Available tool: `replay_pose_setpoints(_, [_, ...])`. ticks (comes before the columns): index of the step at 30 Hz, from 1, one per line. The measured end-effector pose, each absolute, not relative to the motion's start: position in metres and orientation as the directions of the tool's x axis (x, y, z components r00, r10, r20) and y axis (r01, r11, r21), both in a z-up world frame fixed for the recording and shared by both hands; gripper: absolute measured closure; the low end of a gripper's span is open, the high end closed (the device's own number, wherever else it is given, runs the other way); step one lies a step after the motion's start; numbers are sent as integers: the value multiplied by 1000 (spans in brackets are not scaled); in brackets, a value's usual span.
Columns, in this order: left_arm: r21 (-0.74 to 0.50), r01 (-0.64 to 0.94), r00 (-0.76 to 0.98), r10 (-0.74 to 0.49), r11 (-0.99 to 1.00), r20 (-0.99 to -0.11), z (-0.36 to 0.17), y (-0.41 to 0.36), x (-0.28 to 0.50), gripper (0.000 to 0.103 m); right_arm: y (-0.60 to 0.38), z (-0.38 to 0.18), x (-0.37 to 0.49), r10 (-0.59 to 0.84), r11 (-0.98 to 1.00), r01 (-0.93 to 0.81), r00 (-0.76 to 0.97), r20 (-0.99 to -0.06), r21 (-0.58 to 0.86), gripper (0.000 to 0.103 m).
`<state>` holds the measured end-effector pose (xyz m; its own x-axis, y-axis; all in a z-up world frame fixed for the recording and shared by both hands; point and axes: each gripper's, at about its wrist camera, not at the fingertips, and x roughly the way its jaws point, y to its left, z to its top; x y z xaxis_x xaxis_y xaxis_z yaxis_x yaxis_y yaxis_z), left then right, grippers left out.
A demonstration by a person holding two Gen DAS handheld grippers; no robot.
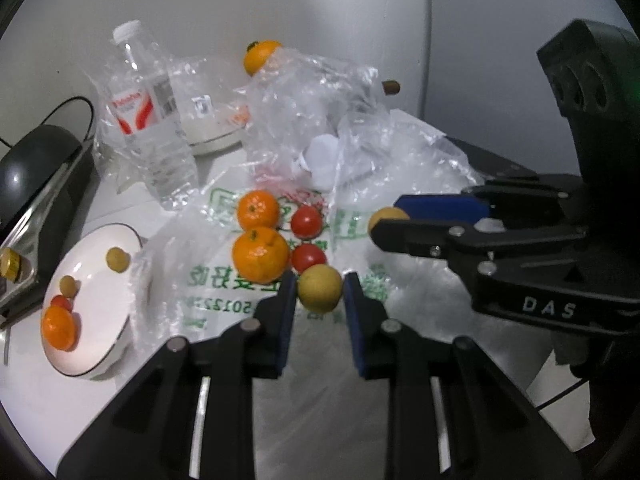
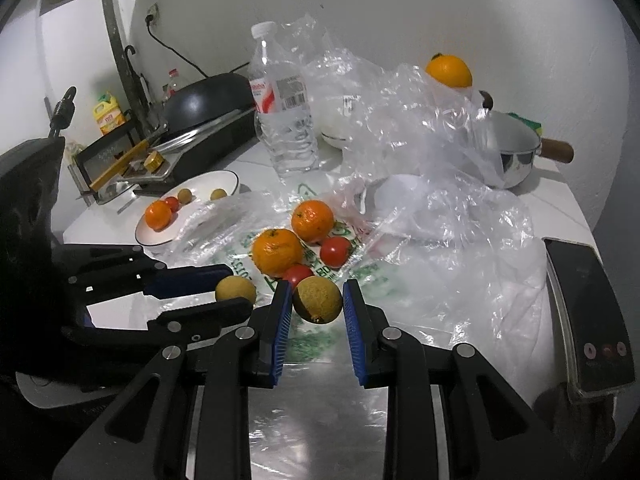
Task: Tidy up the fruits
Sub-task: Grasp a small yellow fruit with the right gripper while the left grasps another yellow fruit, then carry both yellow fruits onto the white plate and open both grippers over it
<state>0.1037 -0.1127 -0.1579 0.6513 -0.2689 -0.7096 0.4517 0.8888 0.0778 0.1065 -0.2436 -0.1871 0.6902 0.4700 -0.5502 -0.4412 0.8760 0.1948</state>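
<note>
My left gripper (image 1: 320, 290) is shut on a tan longan (image 1: 320, 288), just in front of the fruit pile. My right gripper (image 2: 318, 300) is shut on another tan longan (image 2: 318, 299); it shows in the left wrist view (image 1: 390, 220) at the right, and the left gripper shows in the right wrist view (image 2: 236, 290) at the left. Two oranges (image 1: 259, 254) and two tomatoes (image 1: 307, 258) lie on a printed plastic bag (image 1: 224, 280). A white plate (image 1: 94, 300) at the left holds an orange, a tomato and two longans.
A water bottle (image 1: 150, 120) and crumpled clear bags (image 1: 320, 120) stand behind the pile, with an orange (image 1: 260, 56) on top. A small pot (image 2: 516, 152) is at the back right, a wok and stove (image 2: 208, 108) at the left, a black scale (image 2: 588, 312) at the right.
</note>
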Motion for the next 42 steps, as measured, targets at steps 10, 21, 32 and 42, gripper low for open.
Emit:
replay_pose_setpoints(10, [82, 445, 685, -280, 892, -673, -140, -90, 86, 78, -225, -177, 90, 459, 880, -442, 701, -545, 172, 75])
replay_pose_setpoints(21, [76, 415, 716, -274, 906, -642, -127, -59, 79, 78, -195, -167, 85, 462, 875, -460, 701, -543, 150, 75])
replay_pose_setpoints(32, [65, 371, 736, -250, 926, -629, -127, -20, 78, 78, -159, -163, 89, 465, 864, -491, 686, -560, 116, 75])
replay_pose_setpoints(42, [40, 315, 750, -223, 948, -623, -130, 22, 81, 78, -123, -159, 94, 470, 849, -521, 669, -575, 88, 75])
